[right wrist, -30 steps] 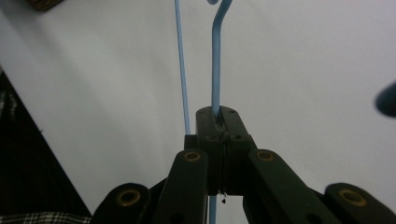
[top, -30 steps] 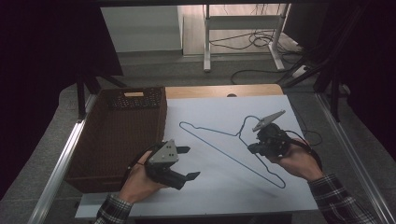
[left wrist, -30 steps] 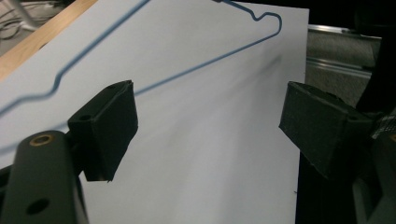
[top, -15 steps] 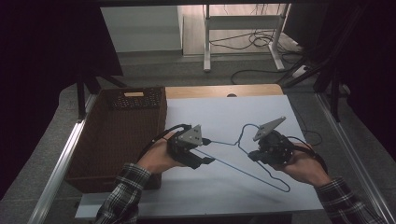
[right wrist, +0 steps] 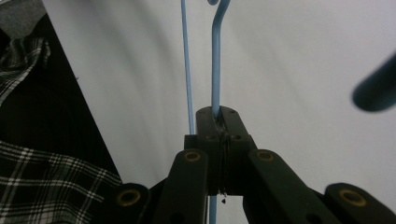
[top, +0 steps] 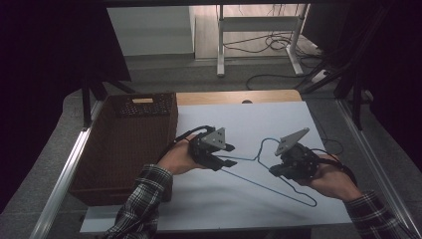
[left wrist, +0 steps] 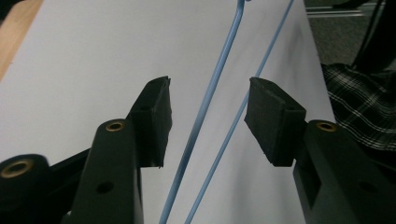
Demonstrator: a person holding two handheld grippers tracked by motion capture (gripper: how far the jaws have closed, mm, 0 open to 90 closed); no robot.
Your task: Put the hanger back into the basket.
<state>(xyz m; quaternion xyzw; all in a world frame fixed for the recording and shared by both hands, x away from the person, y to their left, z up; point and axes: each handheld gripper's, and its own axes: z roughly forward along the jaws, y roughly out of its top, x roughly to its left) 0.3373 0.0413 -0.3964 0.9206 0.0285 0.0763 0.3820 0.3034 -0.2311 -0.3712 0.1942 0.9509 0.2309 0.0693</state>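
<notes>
Thin blue wire clothes hanger (top: 259, 180): triangular, on white sheet (top: 268, 119), hook end pointing toward far edge.

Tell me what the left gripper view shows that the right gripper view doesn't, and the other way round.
Left gripper view alone: the left claw open, its jaws apart on either side of two runs of the blue wire hanger, touching neither, and a strip of wooden table edge. Right gripper view alone: the right claw shut on one hanger wire, with a blurred blue wire end close to the lens. Both share the hanger, the white sheet beneath it, and a plaid sleeve.
</notes>
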